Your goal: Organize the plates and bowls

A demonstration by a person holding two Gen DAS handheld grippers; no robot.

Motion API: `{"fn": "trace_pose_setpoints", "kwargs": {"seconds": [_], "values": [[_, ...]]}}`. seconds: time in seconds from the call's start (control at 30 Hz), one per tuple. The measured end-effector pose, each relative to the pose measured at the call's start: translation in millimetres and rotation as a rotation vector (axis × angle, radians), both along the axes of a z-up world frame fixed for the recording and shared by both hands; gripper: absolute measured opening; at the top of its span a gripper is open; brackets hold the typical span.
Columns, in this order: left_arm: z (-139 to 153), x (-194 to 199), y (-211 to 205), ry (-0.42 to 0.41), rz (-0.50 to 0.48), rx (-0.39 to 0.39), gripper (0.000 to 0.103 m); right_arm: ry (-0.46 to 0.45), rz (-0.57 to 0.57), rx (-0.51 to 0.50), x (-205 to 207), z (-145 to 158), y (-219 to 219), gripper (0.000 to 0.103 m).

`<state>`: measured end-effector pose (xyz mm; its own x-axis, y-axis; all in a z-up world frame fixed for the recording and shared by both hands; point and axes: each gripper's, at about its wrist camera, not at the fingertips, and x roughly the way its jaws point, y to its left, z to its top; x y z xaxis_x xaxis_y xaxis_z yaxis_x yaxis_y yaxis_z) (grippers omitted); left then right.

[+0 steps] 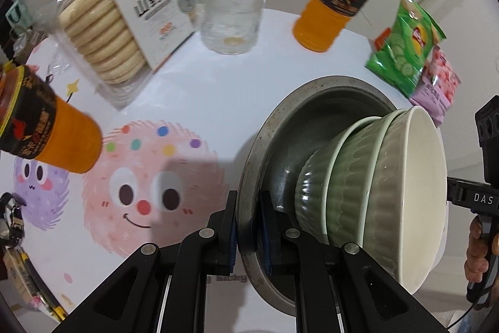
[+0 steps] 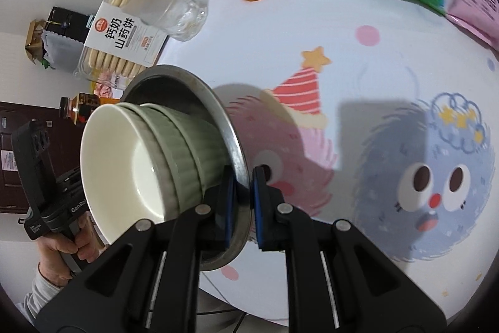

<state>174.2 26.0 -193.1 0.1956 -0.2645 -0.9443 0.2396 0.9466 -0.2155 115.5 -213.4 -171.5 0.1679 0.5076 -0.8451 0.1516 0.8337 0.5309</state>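
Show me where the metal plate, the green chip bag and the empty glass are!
metal plate (image 1: 249,164): left wrist view, on its flat rim at the left.
green chip bag (image 1: 402,52): left wrist view, on the middle of its front.
empty glass (image 1: 230,21): left wrist view, on its clear side wall.

Stacked bowls sit in the metal plate.

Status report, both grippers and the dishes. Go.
Left gripper and right gripper both shut on metal plate rim, opposite sides. Two green bowls stacked on plate. Orange bottle, glass stand nearby.
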Motion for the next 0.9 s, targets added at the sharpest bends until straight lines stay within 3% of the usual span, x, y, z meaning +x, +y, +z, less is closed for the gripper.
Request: {"fn": "trace_pose_setpoints", "kwargs": {"seconds": [0.9], "values": [[-22, 13, -5, 0.058, -0.001, -0.018, 0.011, 0.047, -0.026, -0.041, 21, -23, 5, 0.014]]}}
